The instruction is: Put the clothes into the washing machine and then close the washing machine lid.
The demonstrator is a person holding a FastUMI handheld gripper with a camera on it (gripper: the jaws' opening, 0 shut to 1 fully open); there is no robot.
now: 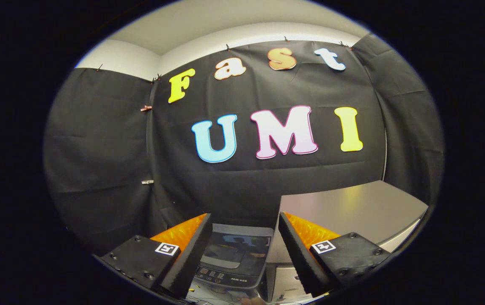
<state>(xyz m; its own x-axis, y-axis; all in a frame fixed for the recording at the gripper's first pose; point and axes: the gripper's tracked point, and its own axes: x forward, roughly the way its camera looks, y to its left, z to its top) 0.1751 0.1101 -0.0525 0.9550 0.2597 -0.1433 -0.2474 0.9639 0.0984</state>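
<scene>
**Q:** How is the hand-held gripper (pixel 242 237) posed?

**A:** It is raised and points roughly level toward the black cloth wall (pixel 268 178) of the booth. Its two fingers (pixel 187 258) stand spread wide apart, released, with nothing between them and nothing touching either pad. Each finger base carries a small square black-and-white marker (pixel 166 248).

**Q:** Where is the washing machine?

**A:** The washing machine (pixel 234 262) sits low in the gripper view, seen in the gap between the fingers and below their tips. Its dark glossy lid (pixel 236 250) lies flat, mirroring the wall behind. A control panel (pixel 225 277) with small buttons runs along the near edge of the lid.

**Q:** Is any writing legible?

**A:** A short pale brand mark sits at the right end of the control panel, too small to read with certainty.

**Q:** What lies beside the machine?

**A:** A grey worktop (pixel 352 207) extends just beside the machine, beyond the right finger, reaching back to the cloth wall. Whether any clothes are present cannot be told; the area below the fingers is cut off.
</scene>
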